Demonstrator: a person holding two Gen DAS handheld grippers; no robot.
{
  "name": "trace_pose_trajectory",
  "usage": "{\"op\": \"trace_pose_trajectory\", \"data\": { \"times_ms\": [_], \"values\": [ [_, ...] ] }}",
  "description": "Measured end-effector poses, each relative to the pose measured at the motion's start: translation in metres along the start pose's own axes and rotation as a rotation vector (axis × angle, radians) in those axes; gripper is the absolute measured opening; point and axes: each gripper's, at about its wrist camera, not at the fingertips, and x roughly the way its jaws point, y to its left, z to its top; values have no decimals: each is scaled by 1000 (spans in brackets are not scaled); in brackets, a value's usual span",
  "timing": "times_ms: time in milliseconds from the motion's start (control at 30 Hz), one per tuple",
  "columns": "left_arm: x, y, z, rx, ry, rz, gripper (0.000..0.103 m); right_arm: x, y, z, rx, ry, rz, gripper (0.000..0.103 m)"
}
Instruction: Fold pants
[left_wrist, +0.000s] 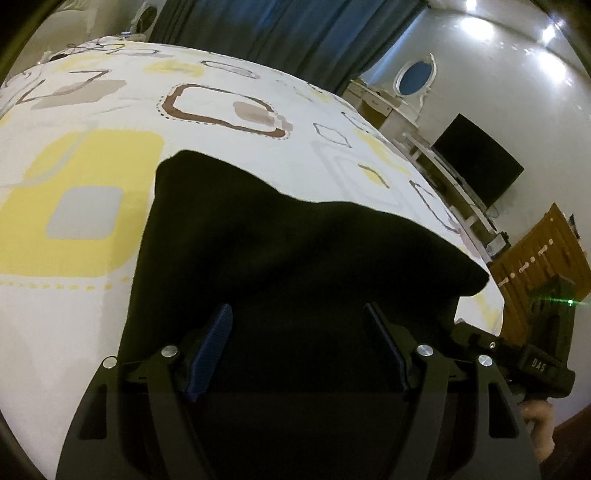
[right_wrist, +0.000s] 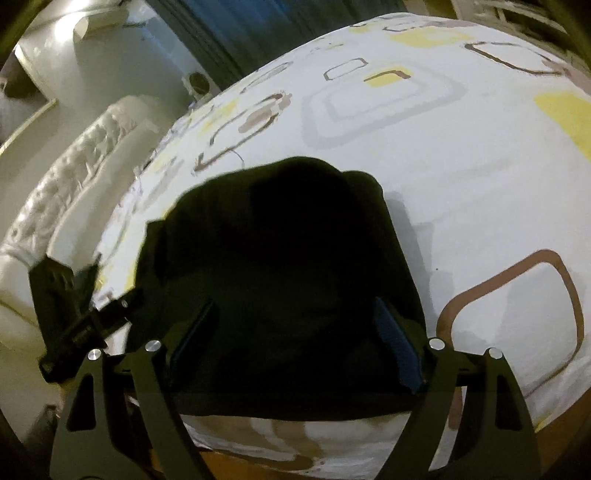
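Black pants (left_wrist: 295, 251) are seen lying bunched on a patterned bedspread (left_wrist: 92, 221) near the bed's edge — the left gripper (left_wrist: 299, 321) and right gripper (right_wrist: 295, 321) are both held spread above the cloth, nothing pinched.

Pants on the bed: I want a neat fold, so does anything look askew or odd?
Slightly. The black pants far edge runs slanted and lumpy across the bedsheet, not square. Both grippers, left and right, are open above them. Nothing looks spilled or damaged.
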Motion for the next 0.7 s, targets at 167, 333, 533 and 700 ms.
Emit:
{"op": "trace_pose_trajectory", "data": {
  "times_ms": [167,333,533,700],
  "values": [
    [-26,1,3,-17,-3,52,78,-26,0,3,28,-35,33,87],
    [-46,8,1,26,6,181,83,-33,-21,3,80,-24,25,87],
    [-55,16,-4,144,31,407,85,-26,-46,6,157,7,37,87],
    [-50,33,-5,169,75,400,86,-5,-60,12,224,73,123,87]
  ]
}}
